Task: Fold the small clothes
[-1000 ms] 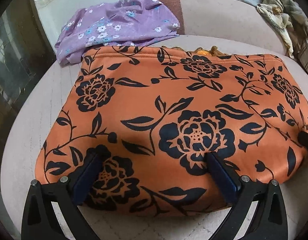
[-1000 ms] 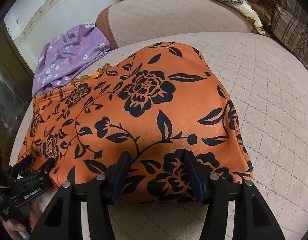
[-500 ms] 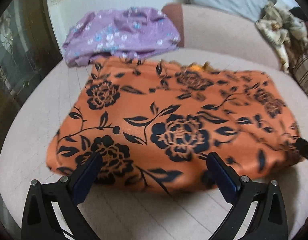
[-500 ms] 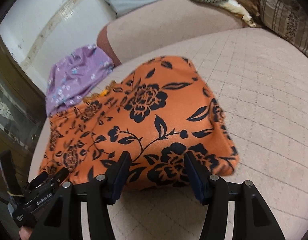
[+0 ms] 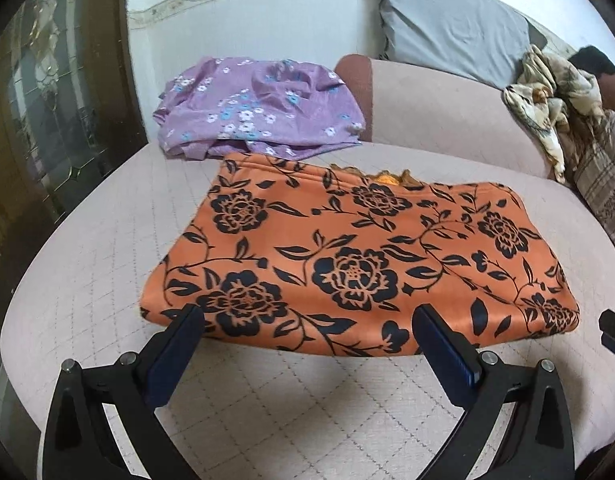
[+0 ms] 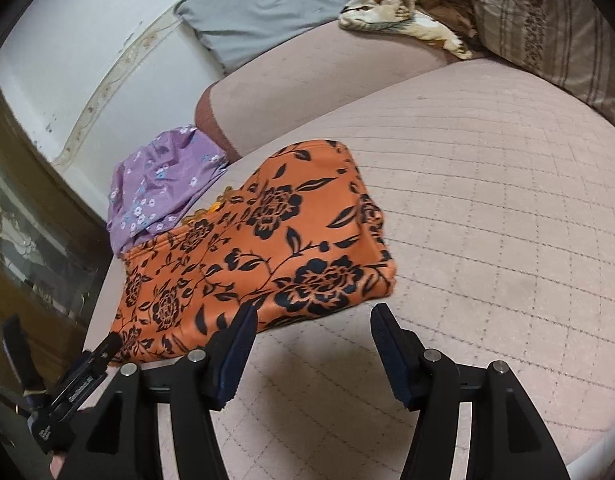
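An orange garment with black flowers (image 5: 347,256) lies folded flat on the pale quilted sofa seat (image 5: 299,408); it also shows in the right wrist view (image 6: 259,248). My left gripper (image 5: 307,320) is open and empty, just in front of the garment's near edge, above the seat. My right gripper (image 6: 311,316) is open and empty, just off the garment's near right corner. The left gripper's body (image 6: 71,388) shows at the lower left of the right wrist view.
A crumpled purple flowered garment (image 5: 255,108) lies behind the orange one, against the sofa back (image 5: 447,120). A grey pillow (image 5: 447,28), a patterned blanket (image 5: 555,92) and a striped cushion (image 6: 547,20) sit at the back right. A dark glass cabinet (image 5: 47,120) stands left.
Both grippers have pulled back and up off the orange garment, which stays flat on the seat. Their jaws stay open.
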`<act>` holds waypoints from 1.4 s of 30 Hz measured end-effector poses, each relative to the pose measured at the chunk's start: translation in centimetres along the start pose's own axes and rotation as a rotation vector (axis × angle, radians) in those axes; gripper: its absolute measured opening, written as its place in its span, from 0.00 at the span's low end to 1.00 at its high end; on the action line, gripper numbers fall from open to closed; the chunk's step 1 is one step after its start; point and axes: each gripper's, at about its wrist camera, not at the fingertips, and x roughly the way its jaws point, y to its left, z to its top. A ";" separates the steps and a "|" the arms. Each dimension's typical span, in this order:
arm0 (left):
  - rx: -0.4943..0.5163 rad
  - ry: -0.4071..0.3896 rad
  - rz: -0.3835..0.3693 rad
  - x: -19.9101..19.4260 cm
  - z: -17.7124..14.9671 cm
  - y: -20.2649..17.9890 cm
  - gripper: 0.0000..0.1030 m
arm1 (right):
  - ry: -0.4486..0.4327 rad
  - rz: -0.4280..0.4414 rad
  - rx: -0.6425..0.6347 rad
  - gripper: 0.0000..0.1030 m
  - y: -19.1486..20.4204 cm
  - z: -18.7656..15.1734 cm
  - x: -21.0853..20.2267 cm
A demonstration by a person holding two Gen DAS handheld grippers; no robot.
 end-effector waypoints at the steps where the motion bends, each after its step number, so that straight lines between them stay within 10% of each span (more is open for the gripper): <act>1: -0.006 -0.004 0.007 -0.1 0.0 0.2 1.00 | 0.000 -0.002 0.007 0.61 -0.2 0.0 0.1; 42: 0.013 -0.064 0.044 -0.6 1.6 1.1 1.00 | -0.006 0.136 -0.080 0.72 3.0 -1.0 1.0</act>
